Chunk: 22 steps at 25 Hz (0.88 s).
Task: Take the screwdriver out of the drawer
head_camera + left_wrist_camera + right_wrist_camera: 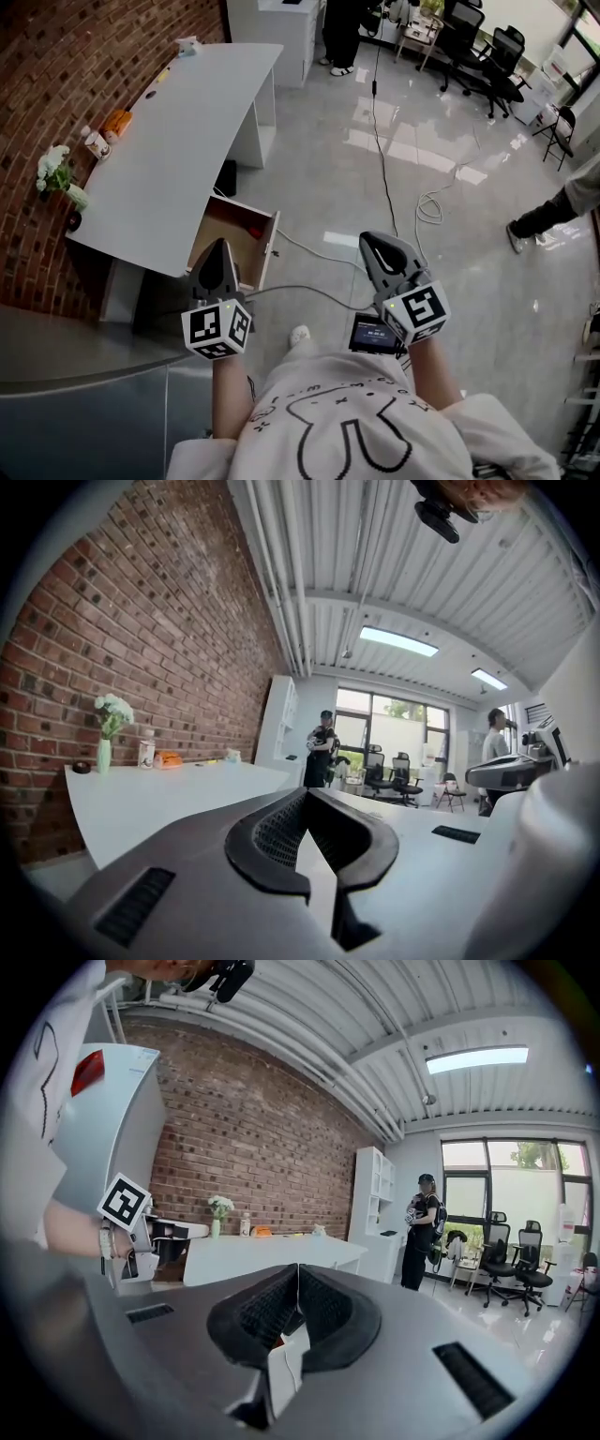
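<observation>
Drawer (268, 246) stands open under the desk (178, 141). The left gripper (217, 246) is over the drawer's near end and the right gripper (375, 242) is well off its side. Both have their jaws pressed together and empty, likely on approach. Something red inside is probably the screwdriver (253, 231), but it's too small to confirm.

1. In the head view, lower left of centre, my left gripper (218, 248) covers the near end of the open drawer (246, 217); the red thing (255, 231) inside is too small to tell
2. The person (548, 216) at the right edge is cut off above the leg
3. A second person (339, 33) at the top edge shows legs only
4. The small things (111, 127) on the desk (187, 131), upper left, are too small to name
</observation>
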Motion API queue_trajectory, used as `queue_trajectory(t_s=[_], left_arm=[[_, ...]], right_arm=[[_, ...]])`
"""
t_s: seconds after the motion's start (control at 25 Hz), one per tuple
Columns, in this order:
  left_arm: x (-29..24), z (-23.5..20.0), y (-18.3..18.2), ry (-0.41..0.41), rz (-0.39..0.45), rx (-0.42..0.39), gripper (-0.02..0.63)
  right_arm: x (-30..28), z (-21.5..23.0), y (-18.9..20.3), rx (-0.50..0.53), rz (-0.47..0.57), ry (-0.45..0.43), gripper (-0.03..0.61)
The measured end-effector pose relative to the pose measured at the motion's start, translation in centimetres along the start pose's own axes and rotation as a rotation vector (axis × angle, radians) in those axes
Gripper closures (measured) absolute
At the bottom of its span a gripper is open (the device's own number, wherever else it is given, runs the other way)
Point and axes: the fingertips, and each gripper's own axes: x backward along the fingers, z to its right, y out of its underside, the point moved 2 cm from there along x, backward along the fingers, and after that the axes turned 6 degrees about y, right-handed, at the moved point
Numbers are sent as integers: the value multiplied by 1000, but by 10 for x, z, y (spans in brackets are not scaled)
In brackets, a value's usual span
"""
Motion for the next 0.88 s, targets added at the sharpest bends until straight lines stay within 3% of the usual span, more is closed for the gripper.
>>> queue_trajectory(t_s=[0.32,0.64,0.88], left_arm=[[-33,-22,-2,79,11,-6,601],[-52,-35,6,13,-11,8,601],[-69,-56,3,-110,2,13,601]], right_arm=[[-51,3,-3,11,-26,-16,558],[-88,17,8,-9,-48,-71,557],[-139,35,5,2,-17,-169,557]])
